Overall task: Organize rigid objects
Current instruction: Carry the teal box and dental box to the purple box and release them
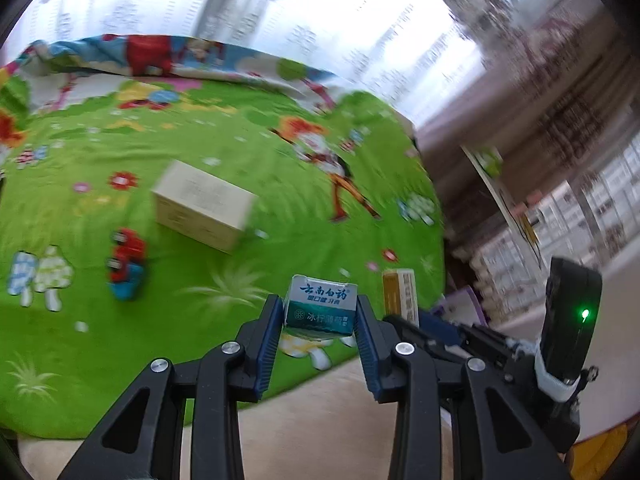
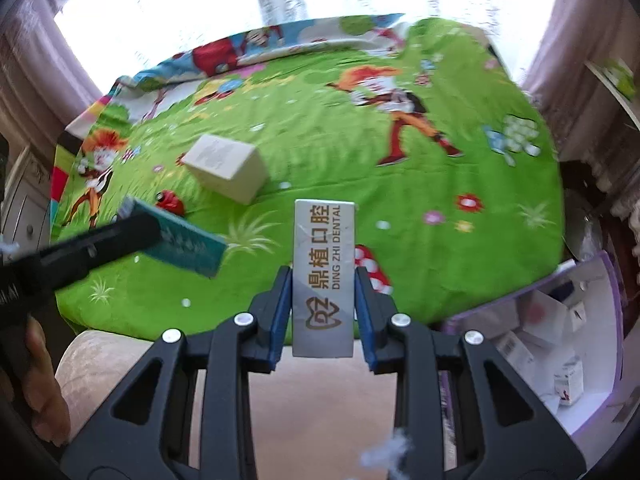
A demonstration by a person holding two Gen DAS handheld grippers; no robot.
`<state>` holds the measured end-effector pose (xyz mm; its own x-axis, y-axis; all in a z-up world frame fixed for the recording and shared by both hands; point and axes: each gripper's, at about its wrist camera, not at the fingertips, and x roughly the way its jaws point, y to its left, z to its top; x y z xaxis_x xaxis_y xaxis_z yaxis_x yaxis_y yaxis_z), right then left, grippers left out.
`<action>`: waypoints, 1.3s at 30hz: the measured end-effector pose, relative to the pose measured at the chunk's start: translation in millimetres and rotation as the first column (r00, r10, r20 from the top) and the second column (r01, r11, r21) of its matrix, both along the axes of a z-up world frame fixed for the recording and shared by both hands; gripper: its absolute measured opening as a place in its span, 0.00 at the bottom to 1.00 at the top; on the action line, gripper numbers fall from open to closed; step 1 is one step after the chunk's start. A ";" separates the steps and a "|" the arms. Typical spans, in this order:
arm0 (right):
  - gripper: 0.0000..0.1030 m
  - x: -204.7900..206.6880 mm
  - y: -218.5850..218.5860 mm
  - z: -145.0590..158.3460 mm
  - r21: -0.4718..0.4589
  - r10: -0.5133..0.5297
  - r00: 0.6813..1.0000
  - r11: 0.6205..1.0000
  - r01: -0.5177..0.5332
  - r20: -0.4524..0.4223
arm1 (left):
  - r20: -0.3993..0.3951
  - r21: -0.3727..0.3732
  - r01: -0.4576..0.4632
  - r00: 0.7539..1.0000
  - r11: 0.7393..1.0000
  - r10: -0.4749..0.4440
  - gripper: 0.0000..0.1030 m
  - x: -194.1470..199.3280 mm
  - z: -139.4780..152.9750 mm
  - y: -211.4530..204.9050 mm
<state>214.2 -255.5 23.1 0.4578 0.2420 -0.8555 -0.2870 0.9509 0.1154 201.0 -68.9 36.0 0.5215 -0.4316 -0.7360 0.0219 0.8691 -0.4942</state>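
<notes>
My left gripper (image 1: 320,316) is shut on a teal and white toothpaste box (image 1: 321,307), held end-on above the near edge of the green cartoon blanket (image 1: 240,152). The same box (image 2: 188,242) and the left gripper (image 2: 132,228) show at the left of the right wrist view. My right gripper (image 2: 323,300) is shut on a long silver box marked DING ZHI DENTAL (image 2: 324,276), held upright above the blanket's near edge (image 2: 440,220). In the left wrist view the right gripper's body (image 1: 460,336) and its box (image 1: 400,292) show at the right.
A beige carton (image 1: 204,208) (image 2: 228,166) lies on the blanket, with a red and blue toy car (image 1: 126,266) (image 2: 170,202) beside it. An open purple-edged white box (image 2: 560,340) with several small packs sits at the lower right, off the blanket. Curtains and a window lie behind.
</notes>
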 end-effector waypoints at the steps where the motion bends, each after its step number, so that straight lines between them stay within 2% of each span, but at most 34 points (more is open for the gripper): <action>1: 0.33 -1.5 -7.5 1.7 0.001 -0.011 1.000 1.000 0.011 0.007 | -0.008 -0.004 0.025 1.000 1.000 -0.025 0.36 1.0 -1.1 -11.2; 9: 0.33 -12.6 -95.5 6.3 0.016 -0.164 0.986 0.986 0.164 0.033 | -0.036 -0.003 0.181 0.983 0.983 -0.181 0.36 -1.5 -5.5 -85.5; 21: 0.34 -30.2 -198.2 -1.5 -0.047 -0.362 0.930 0.930 0.365 0.057 | -0.076 0.012 0.374 0.925 0.927 -0.372 0.36 -6.4 -10.3 -182.9; 29: 0.34 -35.4 -228.8 2.0 -0.132 -0.430 0.894 0.886 0.445 0.129 | -0.081 0.024 0.461 0.886 0.887 -0.457 0.36 -9.5 -16.5 -225.5; 35: 0.34 -33.9 -238.6 4.2 -0.136 -0.452 0.882 0.873 0.469 0.137 | -0.089 0.009 0.472 0.879 0.882 -0.469 0.37 -7.8 -21.8 -231.1; 37: 0.36 -33.1 -240.4 4.3 -0.114 -0.452 0.883 0.878 0.466 0.129 | -0.091 0.001 0.468 0.880 0.884 -0.466 0.39 -6.6 -22.3 -229.0; 39: 0.45 -32.5 -239.1 4.5 -0.105 -0.447 0.886 0.882 0.460 0.125 | -0.087 -0.008 0.465 0.881 0.885 -0.464 0.43 -5.3 -21.9 -227.2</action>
<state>181.8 -494.6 27.6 0.5707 -0.1203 -0.8123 0.1761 0.9841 -0.0220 195.7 -296.1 14.1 0.1993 -0.5992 -0.7754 0.3838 0.7758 -0.5009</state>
